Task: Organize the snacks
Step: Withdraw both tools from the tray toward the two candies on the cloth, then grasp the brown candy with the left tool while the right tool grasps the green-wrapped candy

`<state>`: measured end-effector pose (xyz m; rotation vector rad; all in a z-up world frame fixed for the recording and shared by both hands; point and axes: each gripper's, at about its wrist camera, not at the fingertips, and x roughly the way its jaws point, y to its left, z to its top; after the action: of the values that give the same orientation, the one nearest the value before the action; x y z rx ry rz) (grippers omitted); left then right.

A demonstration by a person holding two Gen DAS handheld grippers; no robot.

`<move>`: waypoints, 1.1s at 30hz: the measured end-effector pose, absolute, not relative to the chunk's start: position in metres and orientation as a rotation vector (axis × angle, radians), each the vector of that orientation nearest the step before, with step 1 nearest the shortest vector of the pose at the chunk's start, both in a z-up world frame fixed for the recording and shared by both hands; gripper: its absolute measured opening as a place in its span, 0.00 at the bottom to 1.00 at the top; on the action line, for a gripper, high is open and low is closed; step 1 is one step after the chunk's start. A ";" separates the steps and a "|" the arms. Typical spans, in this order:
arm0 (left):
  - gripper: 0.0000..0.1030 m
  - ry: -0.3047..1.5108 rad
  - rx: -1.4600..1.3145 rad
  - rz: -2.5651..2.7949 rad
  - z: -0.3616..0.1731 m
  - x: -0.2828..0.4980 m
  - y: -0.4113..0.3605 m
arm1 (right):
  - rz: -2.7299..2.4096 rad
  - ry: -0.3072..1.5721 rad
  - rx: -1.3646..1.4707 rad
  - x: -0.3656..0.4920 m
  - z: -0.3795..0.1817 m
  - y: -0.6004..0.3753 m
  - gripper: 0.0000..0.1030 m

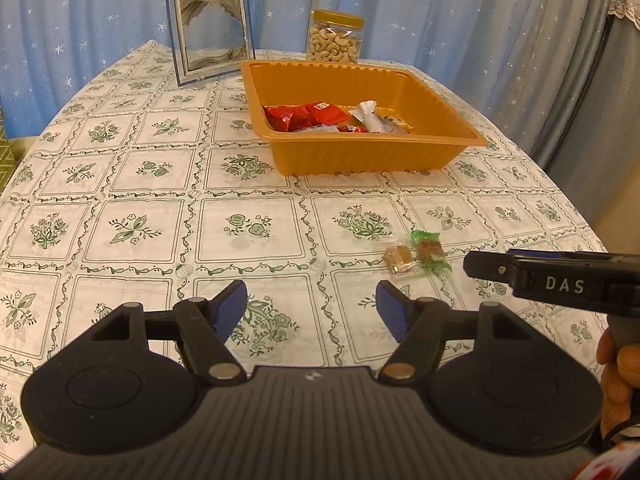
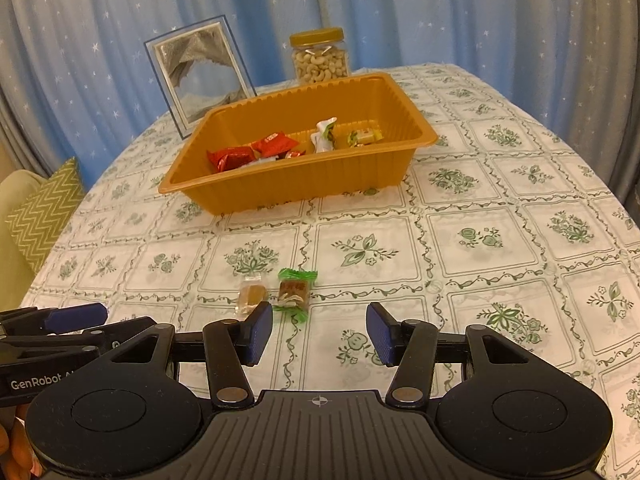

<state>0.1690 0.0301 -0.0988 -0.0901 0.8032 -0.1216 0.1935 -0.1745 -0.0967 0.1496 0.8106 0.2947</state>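
Left gripper (image 1: 312, 308): jaws apart, nothing between the blue pads, held above bare tablecloth (image 1: 140, 184). Right gripper (image 2: 319, 330): jaws apart, empty, held just short of two loose sweets. The clear-wrapped caramel candy (image 2: 251, 295) lies just beside the green-wrapped candy (image 2: 295, 289), both on the cloth near the right gripper's left pad. Farther back stands the orange tray (image 2: 280, 184), holding red-wrapped snacks (image 2: 252, 150), a white-wrapped piece (image 2: 324, 136) and a yellow-wrapped piece (image 2: 366, 136). Behind the tray: a jar of cashews (image 2: 319, 58) and a picture frame (image 2: 198, 72), before a blue starred curtain (image 2: 440, 12).
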 end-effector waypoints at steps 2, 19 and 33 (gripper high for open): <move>0.66 0.806 -0.092 -0.121 -0.100 0.171 0.030 | 0.295 0.812 0.146 0.195 -0.098 -0.172 0.51; 0.71 0.821 -0.111 -0.086 -0.108 0.183 0.037 | 0.314 0.799 0.104 0.213 -0.107 -0.153 0.44; 0.71 0.820 -0.124 -0.094 -0.110 0.188 0.037 | 0.305 0.826 0.064 0.228 -0.123 -0.139 0.28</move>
<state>0.1876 0.0368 -0.1101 -0.1240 0.8202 -0.0941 0.2275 -0.1387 -0.1226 0.0641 0.8260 0.3046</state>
